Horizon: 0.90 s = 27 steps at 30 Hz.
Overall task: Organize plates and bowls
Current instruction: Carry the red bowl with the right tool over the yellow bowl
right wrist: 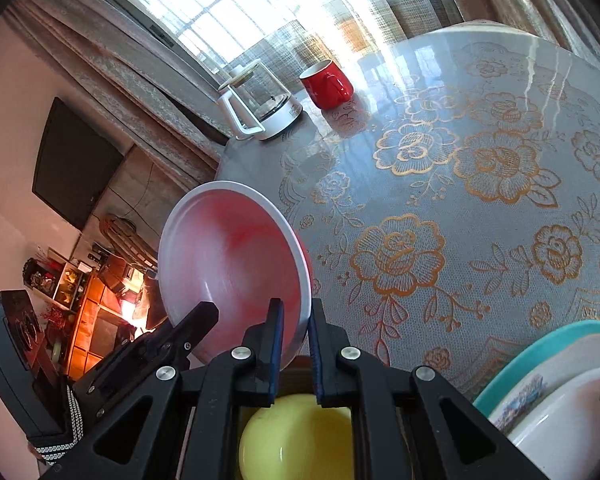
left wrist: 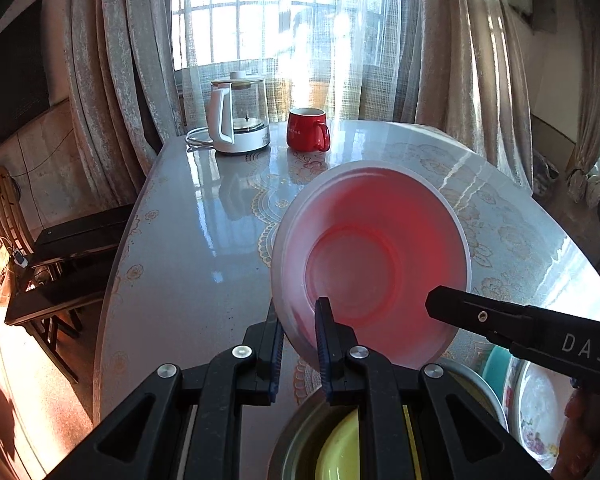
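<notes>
A pink bowl (left wrist: 372,256) with a white rim hangs tilted above the table, held from both sides. My left gripper (left wrist: 300,328) is shut on its near left rim, one finger inside and one outside. My right gripper (left wrist: 434,304) reaches in from the right onto the opposite rim. In the right wrist view the bowl (right wrist: 236,256) sits left of centre, with my right gripper (right wrist: 296,328) shut on its rim and my left gripper (right wrist: 204,316) clamped lower left. Below the grippers a yellow bowl (right wrist: 296,436) rests inside a metal bowl (left wrist: 300,440).
A stack of plates, teal (right wrist: 540,356) and floral (left wrist: 540,412), lies at the near right. A glass kettle (left wrist: 240,116) and a red mug (left wrist: 308,130) stand at the far edge of the round table (left wrist: 204,240) with its floral cover. Dark benches stand left of the table.
</notes>
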Motion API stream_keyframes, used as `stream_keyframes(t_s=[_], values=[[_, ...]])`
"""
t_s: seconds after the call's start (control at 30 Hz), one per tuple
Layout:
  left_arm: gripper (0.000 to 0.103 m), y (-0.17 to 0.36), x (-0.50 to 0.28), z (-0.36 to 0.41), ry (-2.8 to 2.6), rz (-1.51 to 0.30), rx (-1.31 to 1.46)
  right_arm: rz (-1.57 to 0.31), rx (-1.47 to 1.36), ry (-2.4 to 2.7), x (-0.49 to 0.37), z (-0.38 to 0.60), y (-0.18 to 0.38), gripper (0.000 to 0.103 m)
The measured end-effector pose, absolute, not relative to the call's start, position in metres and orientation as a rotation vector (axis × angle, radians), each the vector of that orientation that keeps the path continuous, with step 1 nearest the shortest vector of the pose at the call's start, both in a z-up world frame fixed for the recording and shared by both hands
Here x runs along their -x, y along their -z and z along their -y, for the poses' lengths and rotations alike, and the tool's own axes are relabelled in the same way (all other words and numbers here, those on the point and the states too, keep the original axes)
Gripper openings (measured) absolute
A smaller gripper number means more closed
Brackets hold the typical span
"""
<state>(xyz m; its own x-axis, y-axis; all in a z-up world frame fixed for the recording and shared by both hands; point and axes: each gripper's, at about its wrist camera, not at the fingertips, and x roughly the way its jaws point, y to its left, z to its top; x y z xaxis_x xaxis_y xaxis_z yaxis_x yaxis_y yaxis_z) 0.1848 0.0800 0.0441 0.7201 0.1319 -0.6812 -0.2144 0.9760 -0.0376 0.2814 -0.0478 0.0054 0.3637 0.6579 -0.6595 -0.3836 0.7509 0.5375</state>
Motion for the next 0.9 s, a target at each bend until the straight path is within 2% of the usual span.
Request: stream_keyframes(t_s=[0.57, 0.9], values=[[0.015, -0.035, -0.108, -0.052, -0.192, -0.694, 0.154, -0.925, -0.342, -0.703, -0.21, 0.08, -0.005, 0.014], [0.016, -0.025, -0.09, -0.047, -0.182, -0.715, 0.167, -0.927, -0.343, -0.724, -0.186, 0.092, -0.001, 0.013]])
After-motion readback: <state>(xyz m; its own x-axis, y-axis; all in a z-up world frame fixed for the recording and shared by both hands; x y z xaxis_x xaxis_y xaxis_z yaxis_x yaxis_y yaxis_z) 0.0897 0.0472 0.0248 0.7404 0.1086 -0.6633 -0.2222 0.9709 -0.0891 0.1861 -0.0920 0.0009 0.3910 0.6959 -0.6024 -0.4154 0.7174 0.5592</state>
